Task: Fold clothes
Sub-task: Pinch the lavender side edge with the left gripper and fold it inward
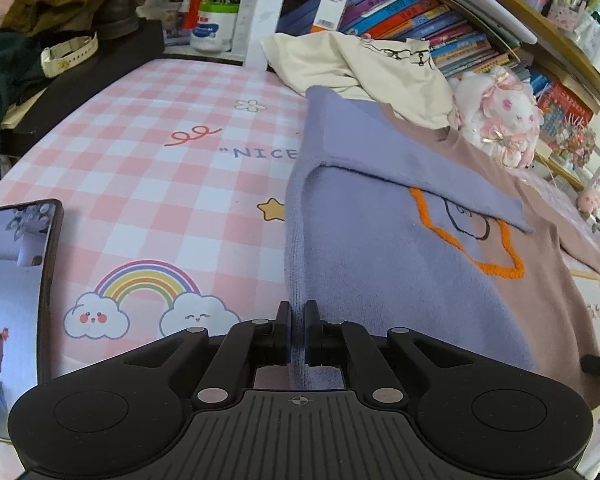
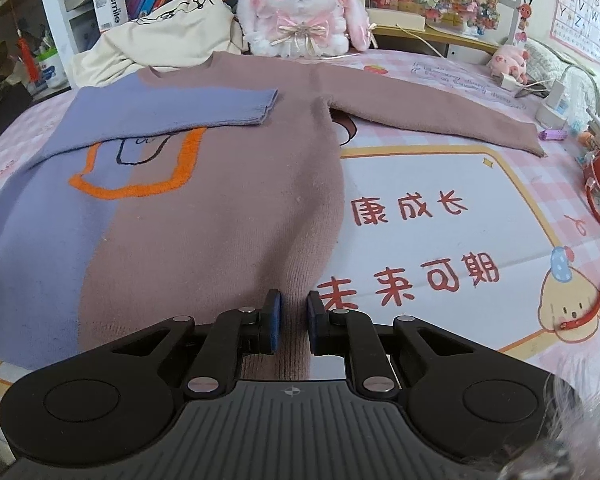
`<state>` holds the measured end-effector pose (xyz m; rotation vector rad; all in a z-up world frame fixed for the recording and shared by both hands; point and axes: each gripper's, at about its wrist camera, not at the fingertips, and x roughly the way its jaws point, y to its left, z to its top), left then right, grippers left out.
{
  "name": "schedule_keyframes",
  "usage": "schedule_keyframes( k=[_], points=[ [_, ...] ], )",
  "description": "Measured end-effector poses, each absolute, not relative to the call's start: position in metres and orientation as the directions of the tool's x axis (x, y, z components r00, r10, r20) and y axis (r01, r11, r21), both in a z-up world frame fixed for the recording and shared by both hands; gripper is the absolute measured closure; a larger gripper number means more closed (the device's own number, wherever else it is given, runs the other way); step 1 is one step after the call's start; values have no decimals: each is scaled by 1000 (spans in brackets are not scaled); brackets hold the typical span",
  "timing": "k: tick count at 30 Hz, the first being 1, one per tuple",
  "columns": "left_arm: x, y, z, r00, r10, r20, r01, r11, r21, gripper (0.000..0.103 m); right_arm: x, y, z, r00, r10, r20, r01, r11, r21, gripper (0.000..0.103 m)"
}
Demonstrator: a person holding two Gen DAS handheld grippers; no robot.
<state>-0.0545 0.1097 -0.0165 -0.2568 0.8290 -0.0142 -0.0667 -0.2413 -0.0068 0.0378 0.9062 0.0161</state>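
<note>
Our left gripper (image 1: 298, 330) pinches the lavender bottom edge of the sweater (image 2: 204, 208), while our right gripper (image 2: 294, 320) is clamped on the mauve hem beside it, both holding cloth so the lower half can be lifted as one. The sweater lies flat, front up, on the pink checked mat (image 1: 140, 148), its lavender sleeve (image 2: 172, 110) already folded across the chest and the mauve sleeve (image 2: 440, 112) spread out to the side. We judge the hem will be carried toward the collar. A phone (image 1: 12, 300) rests at the mat's left edge; a plush rabbit (image 2: 300, 16) sits beyond the collar.
</note>
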Motion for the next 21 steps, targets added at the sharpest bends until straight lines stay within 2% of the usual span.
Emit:
schedule_keyframes(
  k=[4, 7, 9, 11, 13, 15, 17, 21],
  points=[
    [-55, 107, -16, 678, -103, -728, -75, 975, -208, 98, -69, -241, -8, 621, 27, -783, 6, 999, 39, 90],
    [-56, 102, -15, 680, -67, -730, -74, 984, -160, 93, -68, -242, -8, 621, 25, -784, 17, 999, 46, 90],
    [-57, 97, -11, 685, -43, -728, -72, 989, -126, 82, -68, -242, -7, 618, 20, -786, 35, 998, 53, 87],
    [-58, 92, -4, 710, -23, -704, -61, 994, -93, 50, -68, -243, -6, 617, 13, -787, 54, 997, 59, 78],
    [-61, 86, 4, 742, -10, -671, -44, 997, -64, 36, -70, -244, -3, 626, 10, -779, 63, 996, 64, 72],
    [-63, 80, 14, 773, -18, -634, -15, 999, -46, 33, -71, -244, 1, 638, 5, -770, 73, 995, 67, 65],
    [-62, 72, 20, 789, -39, -613, 23, 999, -35, 24, -72, -245, 3, 645, 0, -764, 82, 994, 69, 59],
    [-60, 59, 17, 784, -97, -613, 95, 995, -35, 20, -73, -244, 7, 650, -10, -760, 97, 993, 70, 46]
  ],
)
